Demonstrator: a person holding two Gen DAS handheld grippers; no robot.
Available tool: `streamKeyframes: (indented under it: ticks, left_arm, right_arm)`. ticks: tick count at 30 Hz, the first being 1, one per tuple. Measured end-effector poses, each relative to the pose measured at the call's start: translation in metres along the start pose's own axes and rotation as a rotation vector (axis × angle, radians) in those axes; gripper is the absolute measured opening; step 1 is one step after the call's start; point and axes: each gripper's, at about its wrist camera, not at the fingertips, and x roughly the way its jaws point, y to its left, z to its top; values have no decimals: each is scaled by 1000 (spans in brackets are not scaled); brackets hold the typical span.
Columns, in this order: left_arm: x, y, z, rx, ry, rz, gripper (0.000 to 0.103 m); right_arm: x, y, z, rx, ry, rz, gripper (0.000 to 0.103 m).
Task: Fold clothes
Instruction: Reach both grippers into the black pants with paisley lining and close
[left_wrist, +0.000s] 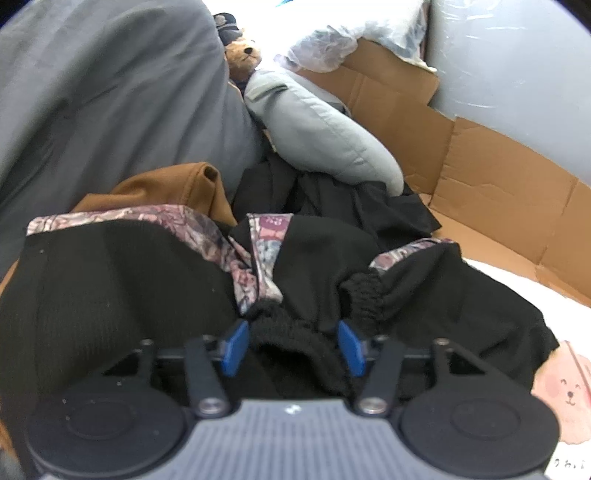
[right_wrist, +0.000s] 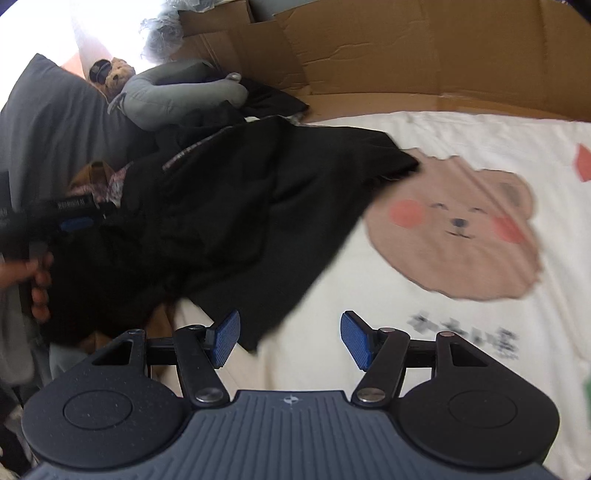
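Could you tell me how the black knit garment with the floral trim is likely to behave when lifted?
The black knit garment with floral trim lies bunched in soft folds, so it will probably hang limp. Its ribbed elastic cuff may stretch if pulled. The knit looks grippy rather than slippery.

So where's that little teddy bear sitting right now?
The teddy bear sits at the far end of the bed, wedged between the dark grey pillow and the light grey cushion; both views show it upper left.

One black garment (right_wrist: 229, 206); one teddy bear (left_wrist: 242, 59); one grey pillow (left_wrist: 317, 122)
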Motion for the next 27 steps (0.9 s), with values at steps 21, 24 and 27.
streamKeyframes:
  ticks: [21,24,27]
  left_arm:
    - [48,17,6,-25,87,-49,44]
    - [48,21,5,-49,94,-62,25]
    - [43,26,4,-78,103,-73,17]
  right_arm:
    - [133,37,49,39,71,70,75]
    - [145,41,51,55,100,115,68]
    - [157,38,54,87,127,119,42]
